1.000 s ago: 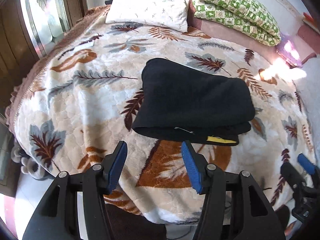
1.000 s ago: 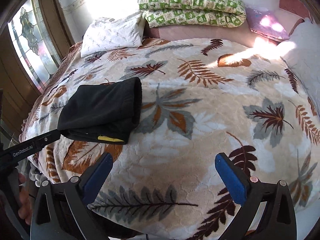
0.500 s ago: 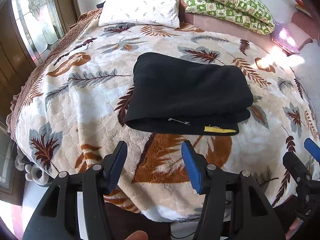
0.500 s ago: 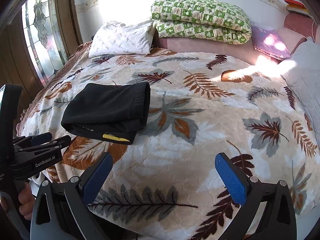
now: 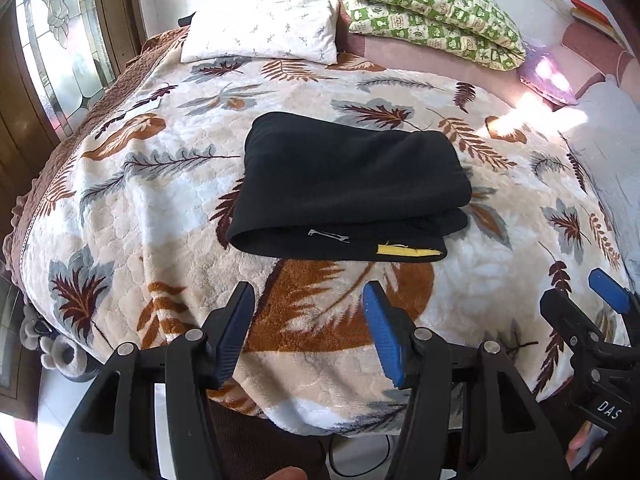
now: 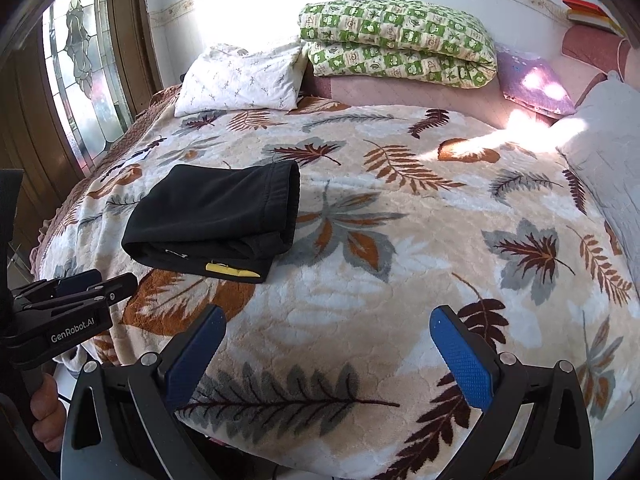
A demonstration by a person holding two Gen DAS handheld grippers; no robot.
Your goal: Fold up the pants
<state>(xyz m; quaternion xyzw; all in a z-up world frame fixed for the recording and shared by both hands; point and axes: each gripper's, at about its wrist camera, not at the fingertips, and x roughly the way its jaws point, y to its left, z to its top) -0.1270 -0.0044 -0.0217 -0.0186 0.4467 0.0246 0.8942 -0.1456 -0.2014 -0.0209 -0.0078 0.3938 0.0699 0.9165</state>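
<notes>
The black pants lie folded into a compact stack on the leaf-patterned blanket, with a yellow tag at the near edge. They also show in the right wrist view, left of centre. My left gripper is open and empty, held back from the pants over the bed's near edge. My right gripper is open and empty, over the blanket to the right of the pants. Each gripper shows in the other's view: the right one, the left one.
A white pillow and a folded green patterned quilt lie at the head of the bed. A white cover lies at the right. A stained-glass window and wood panelling stand to the left. The floor shows below the bed's edge.
Both grippers have drawn back and up from the bed, so the folded pants look farther away. The pants have not moved. Both grippers stayed open.
</notes>
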